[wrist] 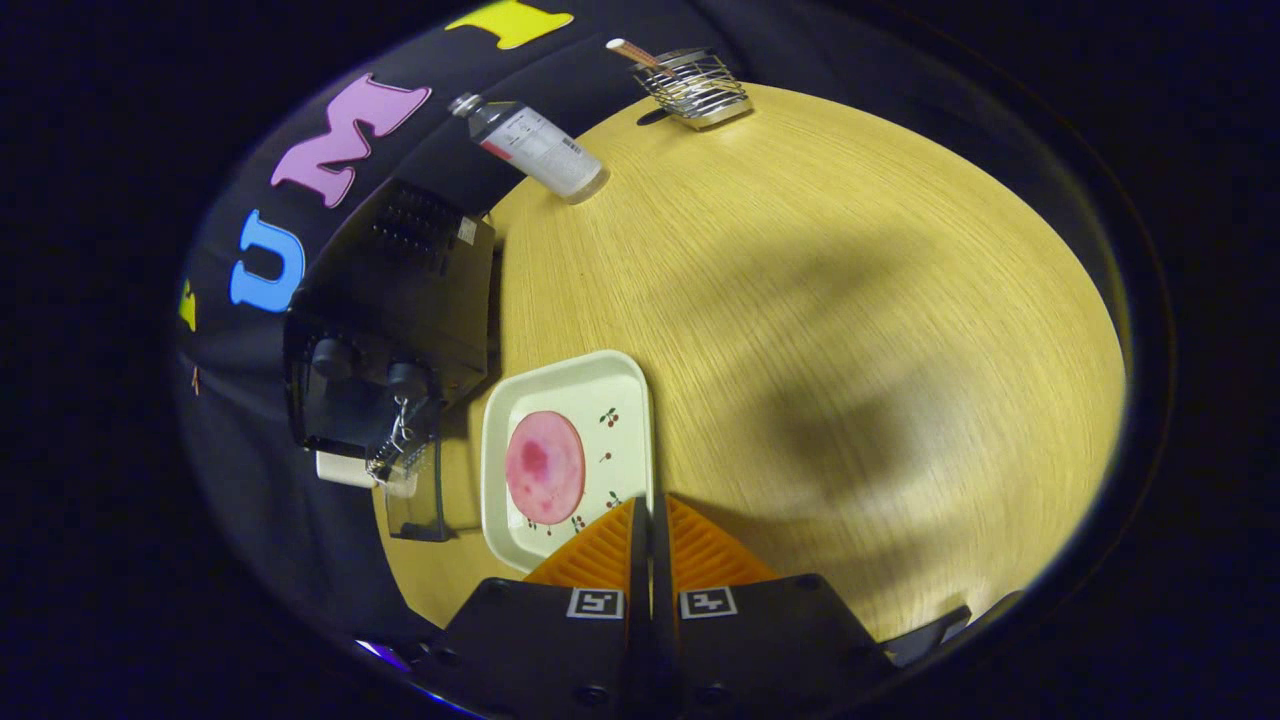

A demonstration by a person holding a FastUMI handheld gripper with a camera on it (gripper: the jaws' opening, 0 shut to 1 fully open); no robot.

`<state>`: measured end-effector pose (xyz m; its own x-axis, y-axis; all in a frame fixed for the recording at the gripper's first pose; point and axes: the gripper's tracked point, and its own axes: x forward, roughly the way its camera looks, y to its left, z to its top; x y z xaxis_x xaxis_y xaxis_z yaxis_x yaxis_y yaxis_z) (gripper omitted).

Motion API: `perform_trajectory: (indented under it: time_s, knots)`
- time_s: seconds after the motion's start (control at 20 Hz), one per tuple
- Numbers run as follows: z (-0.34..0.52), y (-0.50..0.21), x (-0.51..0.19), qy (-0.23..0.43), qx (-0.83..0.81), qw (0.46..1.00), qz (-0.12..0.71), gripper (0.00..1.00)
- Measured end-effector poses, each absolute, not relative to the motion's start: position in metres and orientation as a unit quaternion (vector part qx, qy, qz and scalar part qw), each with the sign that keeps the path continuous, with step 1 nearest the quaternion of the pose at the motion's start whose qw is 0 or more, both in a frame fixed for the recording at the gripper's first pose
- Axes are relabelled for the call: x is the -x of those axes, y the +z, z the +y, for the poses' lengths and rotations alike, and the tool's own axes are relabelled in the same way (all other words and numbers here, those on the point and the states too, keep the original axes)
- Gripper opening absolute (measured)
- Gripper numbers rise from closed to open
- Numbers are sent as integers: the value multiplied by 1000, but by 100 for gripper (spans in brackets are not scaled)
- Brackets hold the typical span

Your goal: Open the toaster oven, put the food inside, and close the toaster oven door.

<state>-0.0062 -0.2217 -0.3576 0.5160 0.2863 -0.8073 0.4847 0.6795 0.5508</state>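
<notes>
Pale wood-grain table (pixel 850 300), matt; glossy plastic tray (pixel 620 385); shiny wire-metal basket (pixel 700 85); ribbed tongs (pixel 650 520) pressed together

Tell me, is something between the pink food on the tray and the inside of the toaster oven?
Nothing visible does. The toaster oven door hangs open beside the tray, and the food lies apart from it. The tool is shut, tips at the tray's near edge.

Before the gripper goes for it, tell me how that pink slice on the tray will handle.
The pink slice lies flat and thin on the tray, so it probably flops when lifted. It looks glossy, likely slippery. The gripper, shut above the tray's edge, would struggle to get under it.
</notes>
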Motion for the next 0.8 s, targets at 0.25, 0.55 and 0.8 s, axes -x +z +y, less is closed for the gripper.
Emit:
perform_trajectory:
  time_s: [0.25, 0.55, 0.8]
  knots:
    - [-220, -336, -1, -58, -429, 774, 461, 6]
    - [-210, -311, -7, -56, -483, 763, 426, 6]
    - [-205, -288, -1, -64, -492, 768, 404, 6]
